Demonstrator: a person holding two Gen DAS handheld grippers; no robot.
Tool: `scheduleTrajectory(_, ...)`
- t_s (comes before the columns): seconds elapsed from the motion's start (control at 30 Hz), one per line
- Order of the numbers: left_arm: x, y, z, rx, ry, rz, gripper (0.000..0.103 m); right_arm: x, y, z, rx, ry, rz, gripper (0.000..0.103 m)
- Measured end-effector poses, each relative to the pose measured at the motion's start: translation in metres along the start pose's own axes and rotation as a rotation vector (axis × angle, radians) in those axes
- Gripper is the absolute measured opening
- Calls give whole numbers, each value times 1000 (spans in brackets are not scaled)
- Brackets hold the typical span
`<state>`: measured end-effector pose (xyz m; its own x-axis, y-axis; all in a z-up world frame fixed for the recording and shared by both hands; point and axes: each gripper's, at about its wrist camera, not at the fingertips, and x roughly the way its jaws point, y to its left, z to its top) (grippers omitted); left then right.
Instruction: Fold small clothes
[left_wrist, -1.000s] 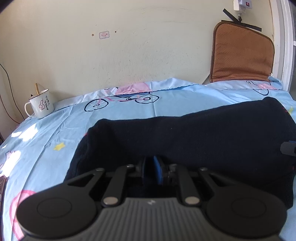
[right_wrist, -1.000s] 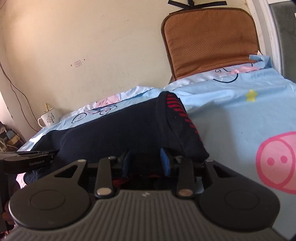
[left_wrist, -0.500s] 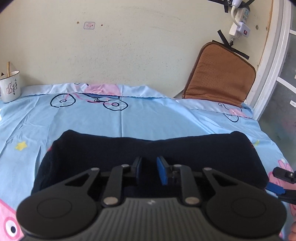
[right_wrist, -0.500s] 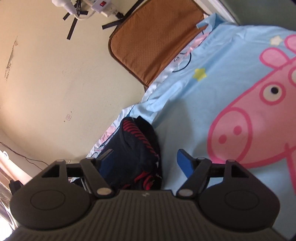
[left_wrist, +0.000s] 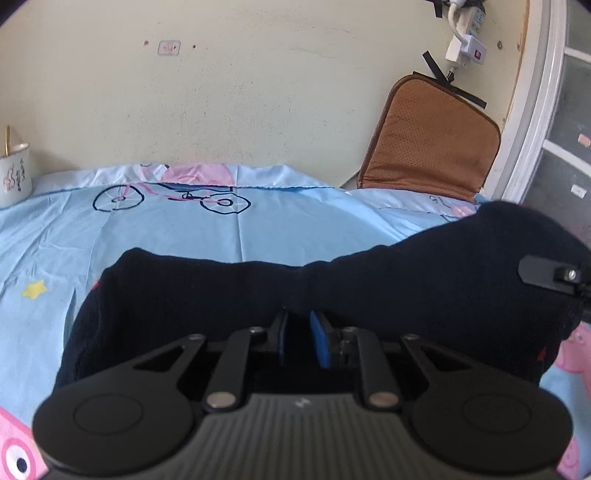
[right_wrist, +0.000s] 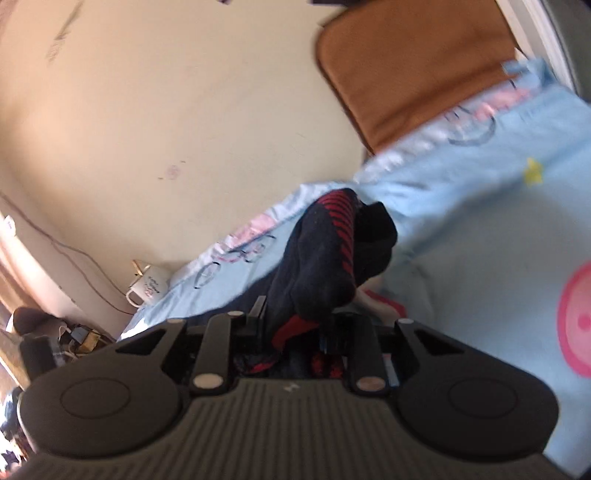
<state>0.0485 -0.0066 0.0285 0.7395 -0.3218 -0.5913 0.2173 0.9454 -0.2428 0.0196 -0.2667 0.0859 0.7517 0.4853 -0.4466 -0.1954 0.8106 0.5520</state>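
Observation:
A dark navy sock (left_wrist: 258, 295) with red stripes lies across the light blue cartoon bedsheet (left_wrist: 184, 236). My left gripper (left_wrist: 299, 332) pinches the sock's near edge around its middle, its blue pads close together on the fabric. The sock's right end stands raised off the sheet, and one finger of the right gripper (left_wrist: 550, 273) shows against it. In the right wrist view the striped end of the sock (right_wrist: 317, 266) is bunched up between the fingers of my right gripper (right_wrist: 295, 325), whose jaws are closing on it. The pads themselves are hidden by the fabric.
A white enamel mug (left_wrist: 14, 173) stands at the far left by the wall. A brown cushion (left_wrist: 428, 147) leans against the wall at the far right, under a taped power strip (left_wrist: 465, 40). A door frame lies to the right. Clutter sits on the floor (right_wrist: 77, 336) left of the bed.
The right gripper opened wide and drew back off the sock, then came back and closed on its striped end, which now stands lifted. The left gripper kept its pinch and swung a little.

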Motion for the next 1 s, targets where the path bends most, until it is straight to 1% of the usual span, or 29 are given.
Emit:
scheduleTrajectory(0.03, -5, 10, 3, -44, 7, -43, 19, -3, 19, 4, -65, -10, 17, 28)
scheduleTrajectory(0.1, -21, 41, 8, -179, -6, -147, 21, -2, 58, 8, -213, -19, 38, 28)
scheduleTrajectory(0.13, -31, 59, 10, -247, -28, -175, 21, -1, 78, 7, -293, -20, 45, 28)
scheduleTrajectory(0.17, -44, 79, 11, -314, -60, -184, 21, 3, 99, 3, -377, -17, 52, 28)
scheduleTrajectory(0.23, -70, 115, 12, -401, -125, -153, 21, 17, 134, -9, -527, 11, 62, 28)
scheduleTrajectory(0.3, -96, 144, 10, -453, -185, -102, 22, 37, 161, -25, -671, 64, 67, 29)
scheduleTrajectory(0.37, -117, 162, 7, -478, -226, -63, 25, 65, 182, -45, -813, 127, 62, 30)
scheduleTrajectory(0.4, -126, 170, 4, -486, -247, -48, 29, 79, 189, -57, -875, 165, 60, 30)
scheduleTrajectory(0.43, -132, 175, 3, -489, -264, -40, 35, 92, 194, -68, -930, 205, 57, 30)
scheduleTrajectory(0.47, -135, 177, 1, -487, -275, -35, 37, 107, 198, -82, -985, 253, 50, 31)
scheduleTrajectory(0.5, -136, 179, 2, -483, -276, -36, 39, 120, 198, -92, -1013, 295, 42, 32)
scheduleTrajectory(0.53, -135, 178, 2, -478, -274, -47, 39, 134, 197, -101, -1028, 332, 34, 33)
scheduleTrajectory(0.6, -128, 169, 4, -446, -267, -99, 39, 141, 200, -113, -1070, 316, 41, 39)
scheduleTrajectory(0.67, -119, 153, 9, -386, -258, -151, 39, 138, 204, -115, -1079, 317, 33, 43)
scheduleTrajectory(0.7, -113, 144, 11, -351, -252, -163, 39, 137, 204, -112, -1073, 321, 38, 43)
scheduleTrajectory(0.73, -105, 137, 16, -316, -239, -164, 38, 136, 201, -108, -1061, 323, 45, 44)
scheduleTrajectory(0.77, -95, 130, 19, -289, -216, -146, 37, 132, 200, -103, -1039, 320, 62, 48)
scheduleTrajectory(0.8, -83, 126, 22, -272, -186, -122, 36, 122, 201, -99, -1009, 319, 88, 49)
scheduleTrajectory(0.83, -74, 125, 25, -268, -169, -119, 36, 110, 200, -91, -974, 318, 125, 53)
scheduleTrajectory(0.9, -62, 128, 28, -275, -146, -107, 35, 85, 192, -70, -893, 302, 221, 53)
scheduleTrajectory(0.93, -58, 130, 29, -275, -143, -98, 35, 73, 187, -59, -850, 282, 252, 53)
scheduleTrajectory(0.97, -55, 132, 30, -275, -138, -92, 35, 63, 180, -45, -807, 253, 263, 52)
scheduleTrajectory(1.0, -52, 134, 30, -278, -132, -89, 35, 57, 175, -33, -770, 225, 256, 51)
